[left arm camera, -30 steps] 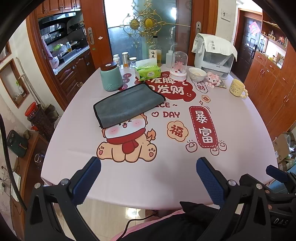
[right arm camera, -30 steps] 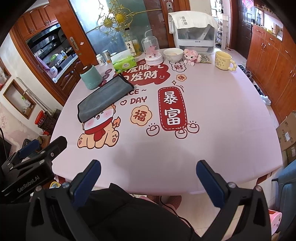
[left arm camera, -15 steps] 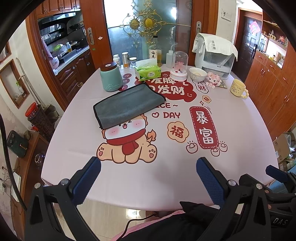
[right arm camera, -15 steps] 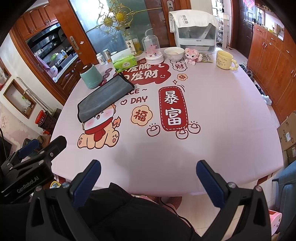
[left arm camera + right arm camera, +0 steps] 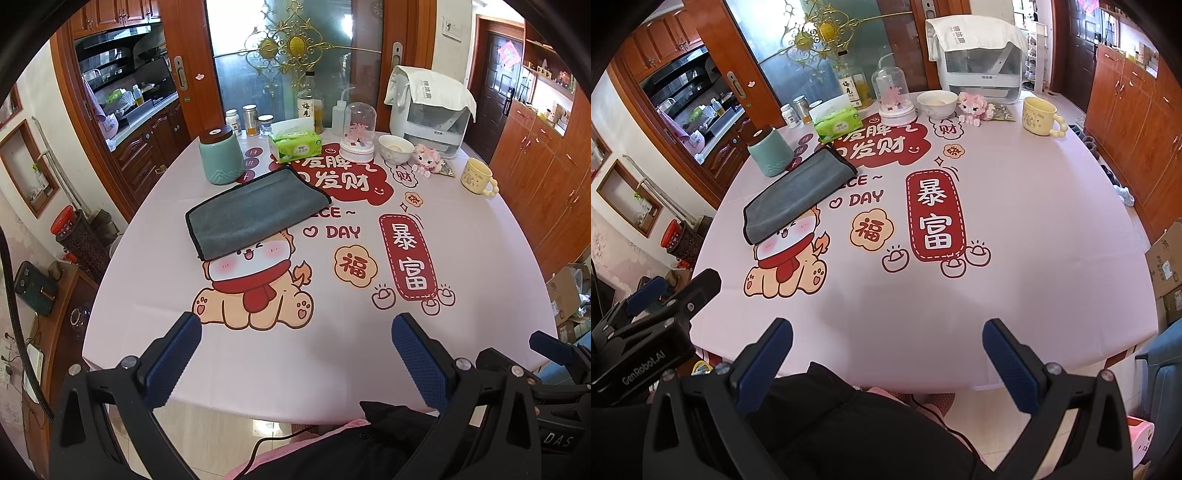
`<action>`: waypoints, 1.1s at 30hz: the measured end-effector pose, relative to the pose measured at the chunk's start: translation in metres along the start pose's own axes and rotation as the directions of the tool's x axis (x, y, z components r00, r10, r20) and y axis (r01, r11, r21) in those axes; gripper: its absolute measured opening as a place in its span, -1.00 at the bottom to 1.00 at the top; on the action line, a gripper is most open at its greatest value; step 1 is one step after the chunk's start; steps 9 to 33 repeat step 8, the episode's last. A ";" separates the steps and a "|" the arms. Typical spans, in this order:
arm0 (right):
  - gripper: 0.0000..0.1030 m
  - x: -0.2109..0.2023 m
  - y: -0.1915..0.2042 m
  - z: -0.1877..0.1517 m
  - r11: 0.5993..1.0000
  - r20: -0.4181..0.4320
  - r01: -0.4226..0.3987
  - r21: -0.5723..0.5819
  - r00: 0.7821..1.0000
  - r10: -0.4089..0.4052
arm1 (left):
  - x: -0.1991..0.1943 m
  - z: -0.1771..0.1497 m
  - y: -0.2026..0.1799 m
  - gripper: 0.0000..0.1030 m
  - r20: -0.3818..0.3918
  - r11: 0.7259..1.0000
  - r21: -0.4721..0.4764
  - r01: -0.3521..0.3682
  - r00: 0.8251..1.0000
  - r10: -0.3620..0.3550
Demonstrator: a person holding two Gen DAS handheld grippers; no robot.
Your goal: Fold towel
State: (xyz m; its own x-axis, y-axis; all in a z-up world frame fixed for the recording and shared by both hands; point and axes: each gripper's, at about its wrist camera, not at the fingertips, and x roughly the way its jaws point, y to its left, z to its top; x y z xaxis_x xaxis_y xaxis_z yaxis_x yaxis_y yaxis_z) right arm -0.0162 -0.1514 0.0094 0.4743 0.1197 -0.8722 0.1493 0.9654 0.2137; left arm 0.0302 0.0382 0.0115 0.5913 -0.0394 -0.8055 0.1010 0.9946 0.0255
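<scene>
The left gripper (image 5: 296, 345) hangs just off the near edge of the table (image 5: 498, 280), its blue-padded fingers (image 5: 173, 363) spread wide with nothing between them. The right gripper (image 5: 887, 350) sits in the same attitude beside it, jaws wide apart and empty, over the person's dark-clothed lap. Both seem parked low and back, probably so the whole tabletop stays in sight before a reach. On the left tool's body, seen from the right camera, the lettering "GenRobot.AI" can be read; "DAS" shows on the right tool in the left view.

The grey towel (image 5: 255, 212) lies flat on the far left part of the table, well apart from both tools, angled across the cartoon dog print (image 5: 255, 291), whose head its near edge covers. Its dark-bound edges look doubled, so it may be folded once already; a further fold would call for a long reach forward and left.

Just beyond the towel stands a teal lidded canister (image 5: 221, 157), with a green tissue pack (image 5: 295, 146) near it. The tablecloth carries "DAY", "福" and "暴富"; a bottle (image 5: 309, 105) at the back is labelled "梅见". A yellow mug (image 5: 476, 177) stands far right, clear of the work.
</scene>
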 end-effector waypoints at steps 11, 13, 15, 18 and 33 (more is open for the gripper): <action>1.00 0.001 -0.001 0.001 1.000 -0.003 -0.001 0.000 1.000 0.001 | 0.000 0.000 0.000 0.99 -0.002 1.000 0.001 0.000 1.000 0.000; 1.00 0.001 -0.001 0.001 1.000 -0.003 -0.001 0.000 1.000 0.001 | 0.000 0.000 0.000 0.99 -0.002 1.000 0.001 0.000 1.000 0.000; 1.00 0.001 -0.001 0.001 1.000 -0.003 -0.001 0.000 1.000 0.001 | 0.000 0.000 0.000 0.99 -0.002 1.000 0.001 0.000 1.000 0.000; 1.00 0.001 -0.001 0.001 1.000 -0.003 -0.001 0.000 1.000 0.001 | 0.000 0.000 0.000 0.99 -0.002 1.000 0.001 0.000 1.000 0.000; 1.00 0.001 -0.001 0.001 1.000 -0.003 -0.001 0.000 1.000 0.001 | 0.000 0.000 0.000 0.99 -0.002 1.000 0.001 0.000 1.000 0.000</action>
